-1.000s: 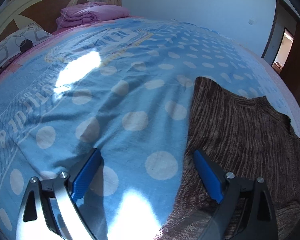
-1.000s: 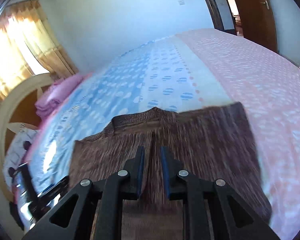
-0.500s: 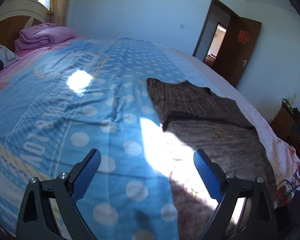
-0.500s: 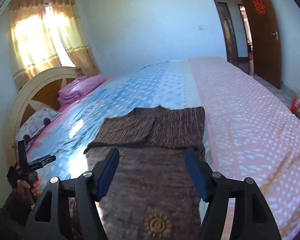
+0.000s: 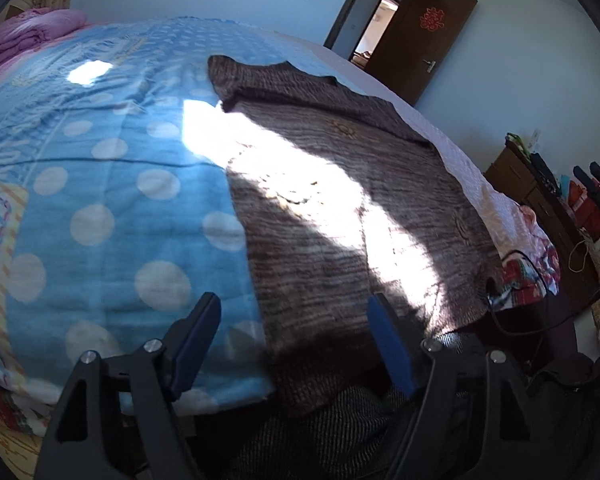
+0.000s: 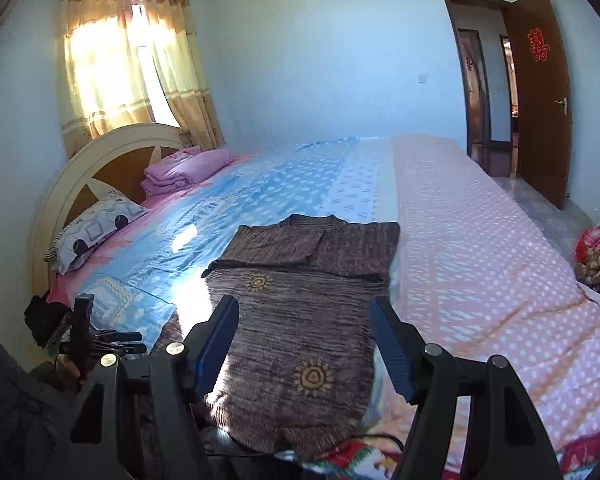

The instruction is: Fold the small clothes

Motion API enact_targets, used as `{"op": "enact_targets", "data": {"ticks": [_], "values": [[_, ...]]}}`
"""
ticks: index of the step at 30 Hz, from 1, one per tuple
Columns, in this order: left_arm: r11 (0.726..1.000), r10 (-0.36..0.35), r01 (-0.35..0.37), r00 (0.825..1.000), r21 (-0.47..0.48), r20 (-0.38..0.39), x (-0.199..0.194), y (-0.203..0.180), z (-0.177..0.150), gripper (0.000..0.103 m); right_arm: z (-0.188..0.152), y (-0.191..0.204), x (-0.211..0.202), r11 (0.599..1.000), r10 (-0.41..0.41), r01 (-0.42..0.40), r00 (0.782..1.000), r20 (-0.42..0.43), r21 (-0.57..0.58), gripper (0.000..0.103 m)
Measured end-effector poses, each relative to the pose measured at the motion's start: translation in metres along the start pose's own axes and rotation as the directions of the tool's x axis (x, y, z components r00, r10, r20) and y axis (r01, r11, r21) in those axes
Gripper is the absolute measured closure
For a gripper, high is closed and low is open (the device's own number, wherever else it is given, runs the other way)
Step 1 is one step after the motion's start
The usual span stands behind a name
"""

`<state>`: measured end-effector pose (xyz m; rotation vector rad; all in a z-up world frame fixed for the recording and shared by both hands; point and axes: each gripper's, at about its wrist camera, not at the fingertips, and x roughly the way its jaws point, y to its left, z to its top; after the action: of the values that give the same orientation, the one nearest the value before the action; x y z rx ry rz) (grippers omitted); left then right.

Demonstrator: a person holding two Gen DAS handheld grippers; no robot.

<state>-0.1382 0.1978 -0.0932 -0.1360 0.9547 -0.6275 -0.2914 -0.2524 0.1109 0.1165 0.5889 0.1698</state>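
The brown knit sweater (image 6: 300, 320) lies flat on the bed (image 6: 480, 260), sleeves apparently folded across the top. Left claw (image 5: 296, 344), jaws just narrowing, and right claw (image 6: 304, 344) stand released, empty. We grasp the soft, limp hem corners

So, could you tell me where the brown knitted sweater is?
In the right wrist view, the brown knitted sweater lies mid-bed, straddling the blue dotted sheet and pink cover.
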Motion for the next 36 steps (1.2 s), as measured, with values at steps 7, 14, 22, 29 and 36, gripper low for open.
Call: {"op": "enact_targets", "data": {"ticks": [7,14,22,29,36], "values": [[0.999,-0.021,0.022,0.999,0.029,-0.038,0.017,-0.015,-0.023,0.027,-0.067,-0.019,0.027,0.992,-0.056,0.076,0.982,-0.183,0.104,0.050],[0.999,-0.052,0.052,0.998,-0.007,-0.039,0.021,-0.011,-0.026,0.027,-0.089,-0.015,0.084,0.988,0.009,0.036,0.955,-0.297,0.147,0.056],[0.999,-0.032,0.033,0.997,0.011,-0.072,0.028,-0.013,-0.032,0.042,-0.121,0.001,0.131,0.985,0.032,0.053,0.874,-0.484,0.162,0.056],[0.997,-0.071,0.069,0.996,-0.034,-0.055,0.026,-0.003,-0.033,0.048,-0.136,-0.003,0.139,0.973,-0.004,0.128,0.843,-0.538,0.194,0.056],[0.998,-0.058,0.059,0.997,0.011,-0.046,0.031,-0.016,-0.035,0.030,-0.139,-0.009,0.137,0.964,-0.051,0.181,0.845,-0.532,0.196,0.056]]}}
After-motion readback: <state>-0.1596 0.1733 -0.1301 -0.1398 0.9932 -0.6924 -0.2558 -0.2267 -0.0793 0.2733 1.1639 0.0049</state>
